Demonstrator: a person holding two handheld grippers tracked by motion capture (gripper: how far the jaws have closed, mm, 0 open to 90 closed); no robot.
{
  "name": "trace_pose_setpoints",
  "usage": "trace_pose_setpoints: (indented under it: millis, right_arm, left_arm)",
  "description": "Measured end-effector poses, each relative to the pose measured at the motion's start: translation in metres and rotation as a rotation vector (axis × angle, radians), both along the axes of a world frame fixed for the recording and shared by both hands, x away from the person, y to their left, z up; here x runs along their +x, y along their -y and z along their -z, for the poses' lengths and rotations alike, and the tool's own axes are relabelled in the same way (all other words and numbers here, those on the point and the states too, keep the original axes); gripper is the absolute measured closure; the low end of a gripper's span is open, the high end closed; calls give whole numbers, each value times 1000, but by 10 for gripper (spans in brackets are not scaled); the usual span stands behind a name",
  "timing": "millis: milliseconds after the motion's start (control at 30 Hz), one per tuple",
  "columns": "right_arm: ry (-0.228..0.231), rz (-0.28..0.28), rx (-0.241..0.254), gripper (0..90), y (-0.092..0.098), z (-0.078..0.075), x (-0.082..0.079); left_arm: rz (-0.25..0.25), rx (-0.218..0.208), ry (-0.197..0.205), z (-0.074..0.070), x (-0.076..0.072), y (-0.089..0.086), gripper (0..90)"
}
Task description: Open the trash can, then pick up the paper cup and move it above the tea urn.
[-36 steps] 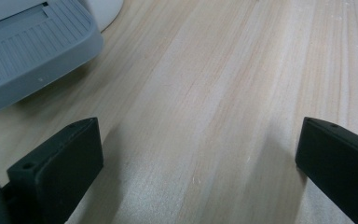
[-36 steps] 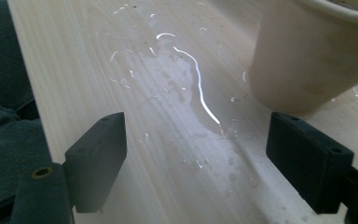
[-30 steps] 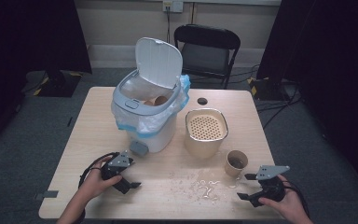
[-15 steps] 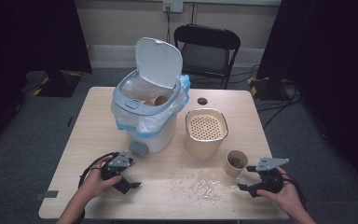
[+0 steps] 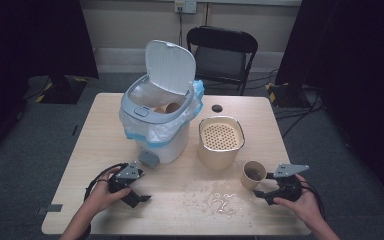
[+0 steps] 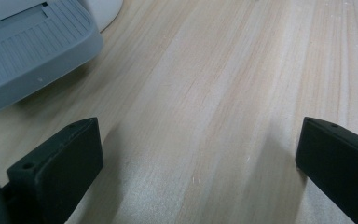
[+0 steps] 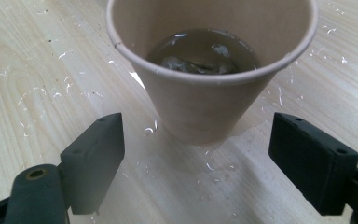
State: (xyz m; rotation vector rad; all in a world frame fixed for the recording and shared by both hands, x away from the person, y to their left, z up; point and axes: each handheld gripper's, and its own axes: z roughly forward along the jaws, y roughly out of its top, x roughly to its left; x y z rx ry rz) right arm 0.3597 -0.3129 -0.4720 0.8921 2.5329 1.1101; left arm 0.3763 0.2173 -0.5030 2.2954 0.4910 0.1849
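A brown paper cup (image 5: 253,174) holding dark liquid stands on the wooden table (image 5: 95,145) at the right front. My right gripper (image 5: 261,193) sits just right of it, low over the table. In the right gripper view the cup (image 7: 209,88) stands upright just beyond the open jaws of the right gripper (image 7: 198,135), untouched by either pad. At the table's left front my left gripper (image 5: 139,198) rests in a hand. Seen from the left gripper view, that left gripper (image 6: 198,140) is open over bare wood.
A white pedal bin (image 5: 160,125) with raised lid and plastic liner stands mid-table; its grey pedal (image 6: 28,56) lies just beyond my left jaws. A beige container with a perforated insert (image 5: 221,141) stands behind the cup. Spilled drops and crumbs (image 5: 220,200) lie at the front centre. A chair (image 5: 222,55) stands beyond.
My right gripper has slid a little left and forward, closer to the paper cup. The left gripper has stayed where it was.
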Motion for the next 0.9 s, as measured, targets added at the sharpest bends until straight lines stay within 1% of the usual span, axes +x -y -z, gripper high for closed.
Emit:
trace_pose_setpoints:
  millis: [33,67,233,333,433,667,733,900]
  right_arm:
    - [-5,-1,2,176,0,0,0]
    - [-2,1,-6,176,-1,0,1]
    - [-4,-13,-8,174,-3,0,2]
    - [-5,-16,-11,174,-4,1,4]
    - [-5,-17,-5,175,-5,1,6]
    - [16,-25,0,179,-10,-3,10]
    - [17,-26,-4,182,-11,-3,10]
    - [13,-24,13,186,-11,0,11]
  left_arm:
    - [0,0,0,0,0,0,0]
    - [1,0,0,0,0,0,0]
    - [1,0,0,0,0,0,0]
    - [5,-8,1,1,0,0,0]
    - [5,-8,1,1,0,0,0]
    - [6,-8,1,1,0,0,0]
    - [5,-8,1,1,0,0,0]
    - [6,-8,0,1,0,0,0]
